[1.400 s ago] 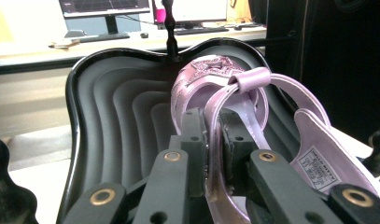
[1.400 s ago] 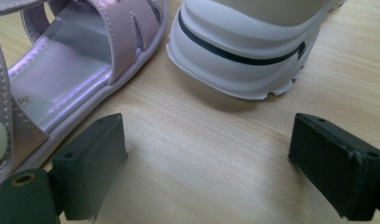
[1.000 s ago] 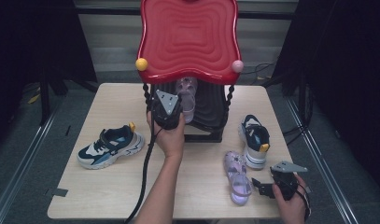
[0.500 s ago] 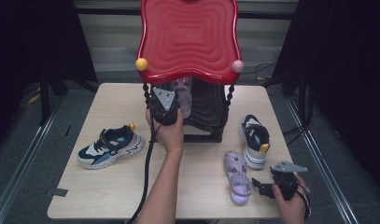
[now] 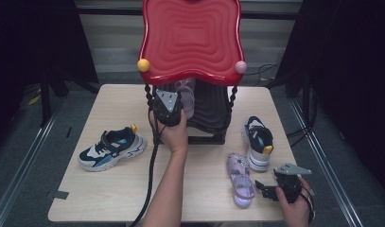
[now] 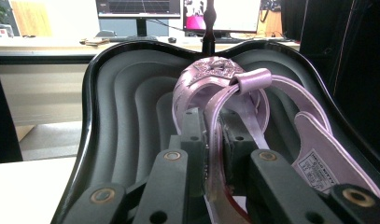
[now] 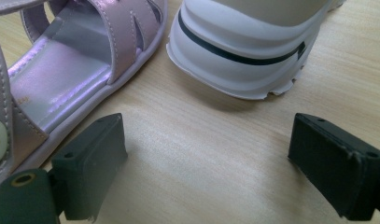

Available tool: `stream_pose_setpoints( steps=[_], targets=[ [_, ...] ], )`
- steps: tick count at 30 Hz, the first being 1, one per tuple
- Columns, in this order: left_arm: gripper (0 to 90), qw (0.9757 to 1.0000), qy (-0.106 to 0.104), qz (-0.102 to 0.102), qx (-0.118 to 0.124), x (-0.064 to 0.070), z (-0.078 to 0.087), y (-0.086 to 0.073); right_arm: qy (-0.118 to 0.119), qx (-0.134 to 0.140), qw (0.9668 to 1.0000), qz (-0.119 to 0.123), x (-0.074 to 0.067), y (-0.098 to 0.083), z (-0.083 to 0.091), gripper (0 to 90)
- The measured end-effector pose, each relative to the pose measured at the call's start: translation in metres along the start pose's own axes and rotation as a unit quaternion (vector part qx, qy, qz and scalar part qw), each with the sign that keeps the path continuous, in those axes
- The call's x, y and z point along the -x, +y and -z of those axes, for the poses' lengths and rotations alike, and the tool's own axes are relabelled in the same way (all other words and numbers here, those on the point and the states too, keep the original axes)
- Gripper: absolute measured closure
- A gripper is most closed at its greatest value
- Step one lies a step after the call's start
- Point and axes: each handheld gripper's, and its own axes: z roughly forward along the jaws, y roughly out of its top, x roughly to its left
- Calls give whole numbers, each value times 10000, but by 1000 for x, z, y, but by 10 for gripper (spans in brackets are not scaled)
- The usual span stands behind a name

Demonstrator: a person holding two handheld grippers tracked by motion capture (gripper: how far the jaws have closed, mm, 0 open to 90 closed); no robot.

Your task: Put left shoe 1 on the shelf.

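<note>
Left gripper (image 6: 214, 154) clamps one lilac sandal's strap (image 6: 239, 100) over the black lower shelf (image 6: 127, 93). Right gripper (image 7: 206, 163) rests open beside the second sandal (image 5: 240, 178). Two sneakers (image 5: 112, 149) sit on the table (image 5: 199, 189), well apart.

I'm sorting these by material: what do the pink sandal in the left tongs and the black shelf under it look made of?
The pink sandal looks like soft synthetic leather or vinyl: pearly sheen, thin flexible straps. The black shelf looks like moulded plastic: smooth matte rippled steps and a glossy rim, though painted wood is possible.
</note>
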Motion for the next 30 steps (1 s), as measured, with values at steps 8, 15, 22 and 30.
stream_pose_setpoints(
  steps=[8,15,22,30],
  targets=[
    [816,9999,95,107,11,-3,-7,-8,9,-7,10000,-8,0,0,0,105],
    [810,9998,118,119,56,-3,-9,-14,7,-15,10000,-25,0,0,0,105],
    [801,9999,101,105,28,0,-10,-18,9,1,10000,7,0,0,0,105],
    [789,10000,31,10,-54,2,-10,-20,10,0,10000,3,0,0,0,104]
  ],
)
